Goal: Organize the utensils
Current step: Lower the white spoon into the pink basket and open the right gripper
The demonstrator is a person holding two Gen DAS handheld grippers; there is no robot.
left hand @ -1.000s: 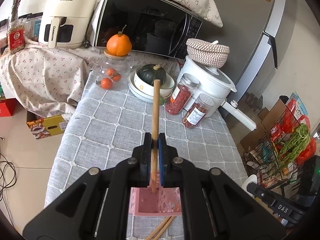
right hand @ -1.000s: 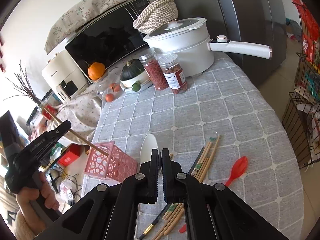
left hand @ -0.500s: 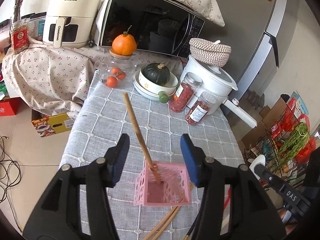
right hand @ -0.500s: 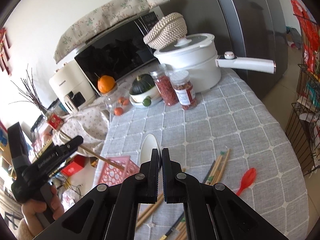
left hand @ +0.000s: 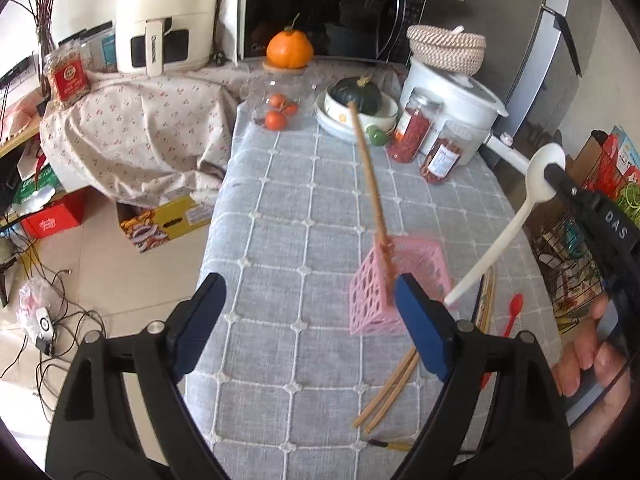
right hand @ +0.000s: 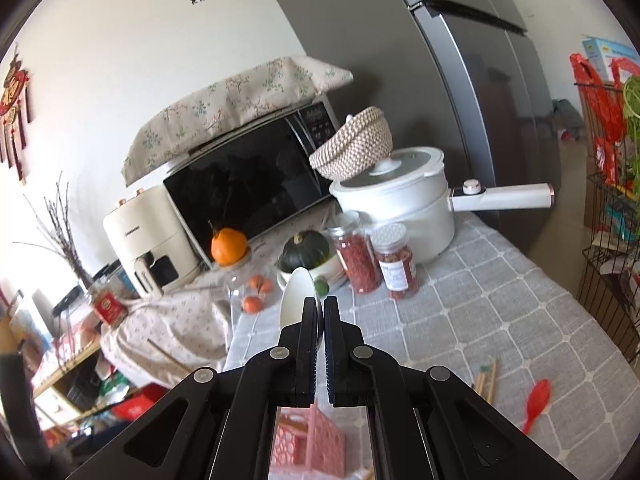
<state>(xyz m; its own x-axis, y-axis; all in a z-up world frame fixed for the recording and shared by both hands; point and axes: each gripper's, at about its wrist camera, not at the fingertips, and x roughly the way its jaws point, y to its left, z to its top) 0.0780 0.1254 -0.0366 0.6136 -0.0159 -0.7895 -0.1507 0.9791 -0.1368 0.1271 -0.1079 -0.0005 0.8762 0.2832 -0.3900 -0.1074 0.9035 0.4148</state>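
A pink basket stands on the grey checked tablecloth, with one wooden chopstick leaning out of it. My left gripper hovers just short of the basket; its jaws are opening and nothing is between them. My right gripper is shut on the bowl of a white spoon. In the left wrist view the white spoon hangs handle-down over the basket's right edge from the right gripper. More chopsticks and a red spoon lie on the cloth.
At the table's far end stand a white pot, two red-filled jars, a bowl with a green squash and a glass jar topped by an orange. A wire rack stands right. Floor clutter lies left of the table.
My left gripper let go of the chopstick, opened wide and drew back; the chopstick now leans in the basket. My right gripper lifted the white spoon and tilted up.
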